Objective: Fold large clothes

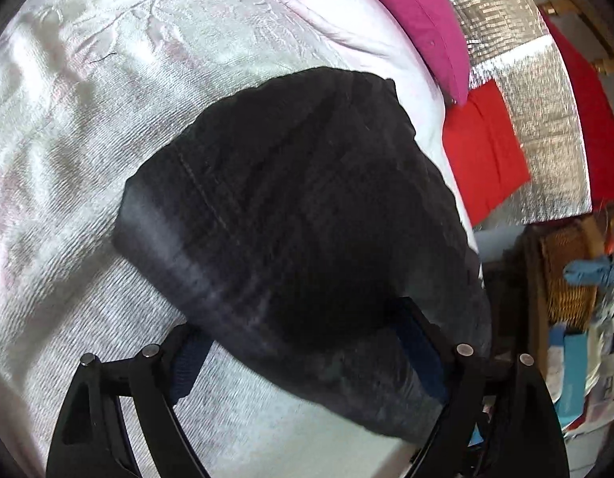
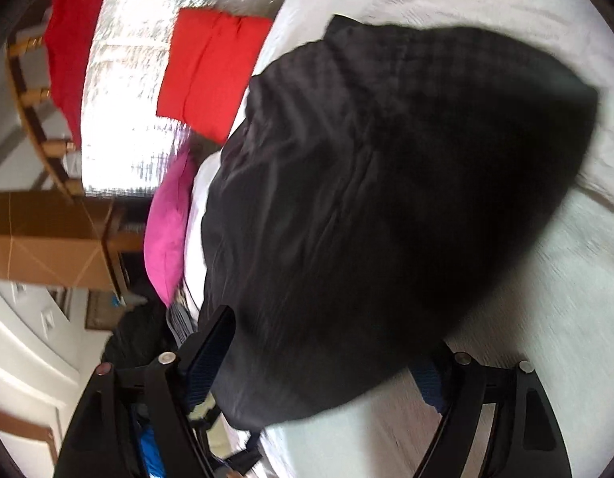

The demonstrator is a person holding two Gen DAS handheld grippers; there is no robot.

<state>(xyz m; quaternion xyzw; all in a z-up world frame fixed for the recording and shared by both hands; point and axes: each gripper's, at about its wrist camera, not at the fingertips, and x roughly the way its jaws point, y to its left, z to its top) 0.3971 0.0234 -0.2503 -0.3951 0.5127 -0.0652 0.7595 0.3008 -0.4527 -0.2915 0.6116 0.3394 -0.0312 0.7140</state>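
1. Left wrist view, tool: left gripper (image 1: 307, 342), black frame with blue-padded fingers (image 1: 187, 362), set wide apart. The near edge of the garment lies between them; whether the pads press it cannot be told.
2. Left wrist view, task item: black garment (image 1: 291, 207), folded into a thick bundle with a stitched seam across the top. It lies directly ahead of the fingers, its near end draped between them, the rest extending forward and to the right.
3. Left wrist view, support: pale textured bedspread (image 1: 107, 139), under the garment and spreading ahead and to the left of the tool.
4. Left wrist view, surroundings: magenta pillow (image 1: 418, 20) far ahead to the right, at the bed's edge; red cloth (image 1: 486, 151) just beyond it; wicker basket (image 1: 569, 279) to the right of the tool.
5. Right wrist view, tool: right gripper (image 2: 322, 358), fingers (image 2: 211, 358) spread wide with the garment's near edge lying between them; grip cannot be told, the frame being blurred.
6. Right wrist view, task item: black garment (image 2: 386, 183), bunched, filling the space ahead of the fingers.
7. Right wrist view, surroundings: bedspread (image 2: 546, 318) under and right of the tool; magenta pillow (image 2: 167, 231) and red cloth (image 2: 211, 71) ahead to the left.
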